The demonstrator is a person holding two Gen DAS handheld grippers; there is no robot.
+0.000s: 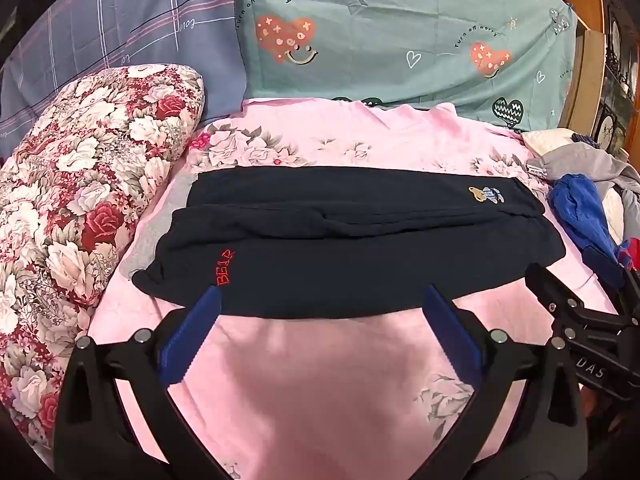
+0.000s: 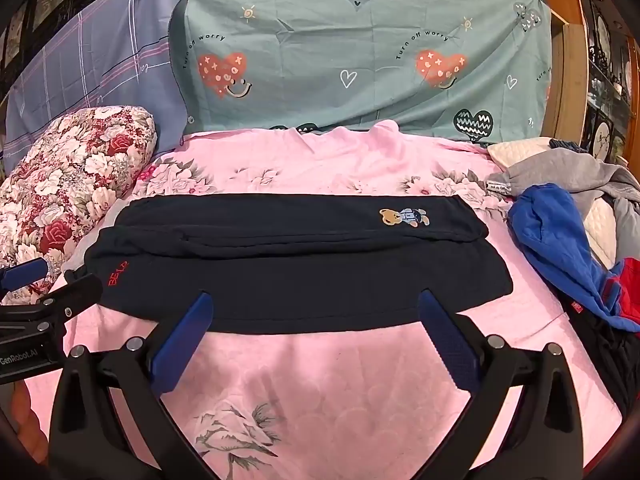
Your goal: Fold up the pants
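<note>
Dark navy pants (image 1: 340, 248) lie folded lengthwise across the pink bedsheet, with red "BEAR" lettering at the left and a bear patch at the right; they also show in the right wrist view (image 2: 296, 272). My left gripper (image 1: 320, 300) is open and empty, its blue fingertips at the pants' near edge. My right gripper (image 2: 312, 304) is open and empty, also at the near edge. The right gripper's body shows at the right of the left wrist view (image 1: 584, 312), and the left gripper's body at the left of the right wrist view (image 2: 44, 316).
A floral pillow (image 1: 80, 208) lies to the left. A pile of blue and grey clothes (image 2: 568, 232) lies to the right. A green heart-print sheet (image 1: 400, 32) and a plaid sheet (image 1: 120, 28) hang behind. The pink floral bedsheet (image 2: 328, 392) covers the bed.
</note>
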